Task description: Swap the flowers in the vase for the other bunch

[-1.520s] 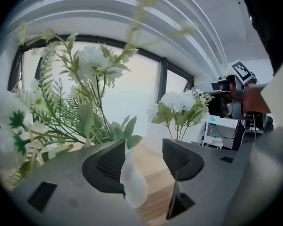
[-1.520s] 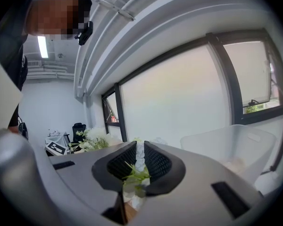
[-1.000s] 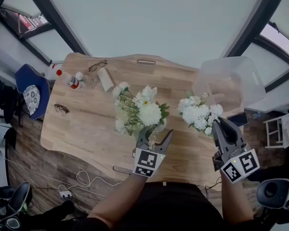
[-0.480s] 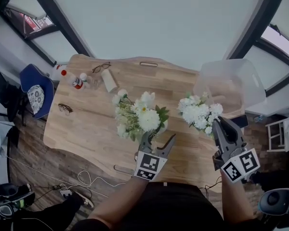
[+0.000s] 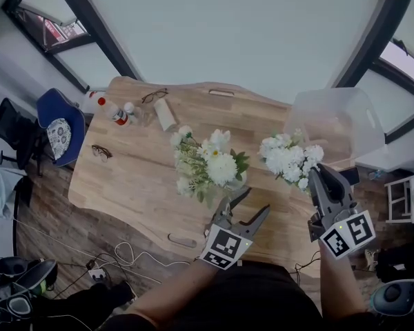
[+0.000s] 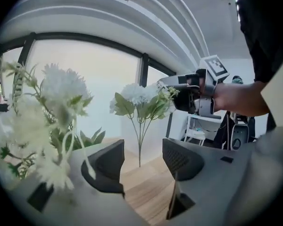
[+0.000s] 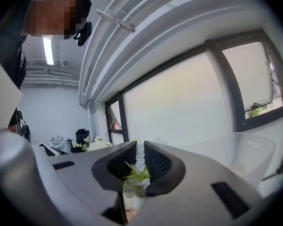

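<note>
A bunch of white flowers with green leaves stands upright mid-table; its vase is mostly hidden under the foliage. My left gripper is open and empty, just to the front right of that bunch. In the left gripper view the same blooms fill the left side, beside the open jaws. My right gripper is shut on the stems of a second white bunch, held above the table's right end. The stems sit pinched between its pads. That bunch also shows ahead in the left gripper view.
A clear plastic bin sits at the table's back right, behind the held bunch. Two pairs of glasses, a bottle and a white box lie at the back left. A blue chair stands left; cables trail on the floor.
My left gripper has drawn back to the right, away from the base of the standing bunch, still open. The right gripper keeps its bunch in place.
</note>
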{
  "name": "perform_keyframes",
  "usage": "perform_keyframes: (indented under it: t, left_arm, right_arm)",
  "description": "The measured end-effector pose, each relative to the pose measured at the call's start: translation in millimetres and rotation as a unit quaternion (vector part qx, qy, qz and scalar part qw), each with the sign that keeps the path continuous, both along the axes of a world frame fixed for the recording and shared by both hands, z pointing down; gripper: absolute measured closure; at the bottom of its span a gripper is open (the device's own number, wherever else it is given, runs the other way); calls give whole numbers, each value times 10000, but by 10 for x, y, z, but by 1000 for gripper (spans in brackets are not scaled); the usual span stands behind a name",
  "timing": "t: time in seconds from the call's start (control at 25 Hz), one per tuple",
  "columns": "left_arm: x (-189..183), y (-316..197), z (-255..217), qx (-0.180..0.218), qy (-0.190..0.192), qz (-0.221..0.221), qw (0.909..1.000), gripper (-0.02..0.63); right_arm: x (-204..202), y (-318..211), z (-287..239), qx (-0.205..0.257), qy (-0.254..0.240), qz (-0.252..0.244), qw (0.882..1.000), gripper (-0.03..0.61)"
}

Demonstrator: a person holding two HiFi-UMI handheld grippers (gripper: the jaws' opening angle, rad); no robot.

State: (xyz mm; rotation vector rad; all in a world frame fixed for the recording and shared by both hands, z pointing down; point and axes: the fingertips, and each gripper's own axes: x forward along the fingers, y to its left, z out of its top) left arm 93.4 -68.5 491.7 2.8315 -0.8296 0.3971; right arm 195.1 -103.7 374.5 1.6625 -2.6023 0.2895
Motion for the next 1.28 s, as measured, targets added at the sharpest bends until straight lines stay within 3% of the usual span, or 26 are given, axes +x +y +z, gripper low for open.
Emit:
perform_keyframes:
  t: [0.2,0.36,0.6,0.8,0.88,1.0,1.28]
  left_arm:
    - [164,241,-594,185,447,513,9975,370]
    - [180,381,-1022,663,532,699,9939,370]
    - [-233,152,-1512,1221,676,186,9900,370]
    - [-710,-189,-1652,1666,220,-483,9846,370]
    - [-880,-342,-1588,1599,-173,-708,9844,370]
    - [-957,-461,-1389,1298,-672,-670,9870,370]
    - [-888,-680,-1033,773,-858,-540,9918,370]
  right_arm:
    - [-57,11,-126,135,-46,-55,9999,512]
    - [-114,-2,-248,256,-84,-119,9996,512]
    - [-197,-50,-415,445,-80,-206,9988,512]
    - [-236,-88,-480,533,-81,-263,9982,512]
    - [-250,-103,-500,548,-76,-269,9981,512]
    - [-266,-86,-508,563,-68,-258,9981,512]
    - [-269,-245,-511,496,-48,-193,9986,512]
